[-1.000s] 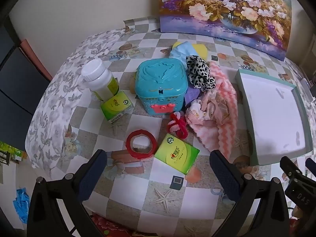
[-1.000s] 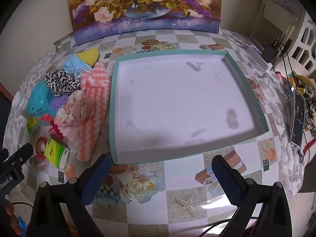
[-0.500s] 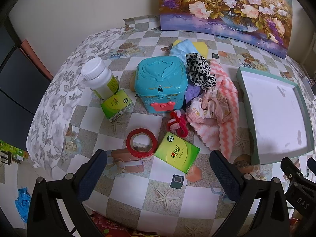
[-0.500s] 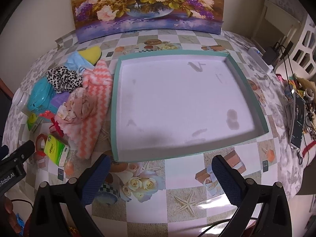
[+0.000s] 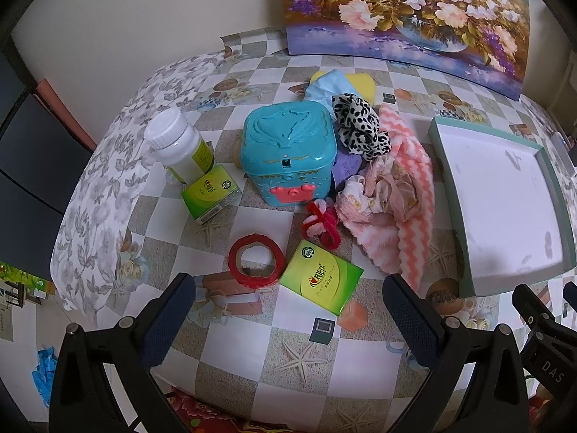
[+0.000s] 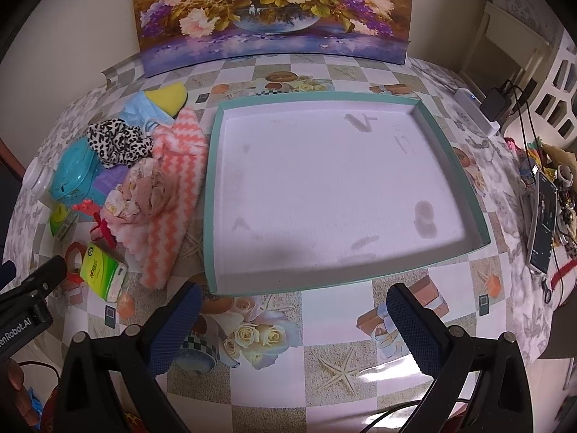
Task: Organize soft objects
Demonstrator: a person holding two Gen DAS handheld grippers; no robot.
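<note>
The task stands at its start: no soft object has been moved. The tray (image 6: pixel 450 166), teal-rimmed with a white floor, lies on the table (image 6: pixel 324 324) toward its right edge and holds nothing. The soft objects lie in one pile just beside the tray's left rim: a pink zigzag cloth (image 5: pixel 414 195) at the bottom, a crumpled floral fabric (image 5: pixel 382 191) on top of it, a leopard-print scrunchie (image 5: pixel 359 126) toward the far edge, and a light blue face mask (image 5: pixel 324 84) with a yellow sponge (image 5: pixel 362 84) behind it. Hard items sit near the table's left side: a teal box (image 5: pixel 288 151), a white bottle (image 5: pixel 180 148), two green packets and a red tape ring (image 5: pixel 256 259). The left gripper (image 5: pixel 288 321) hovers released over the near edge, jaws wide apart, grasping nothing. The right gripper (image 6: pixel 294 328) is likewise released and unloaded, before the tray's near rim. Every soft object remains to be transferred.
</note>
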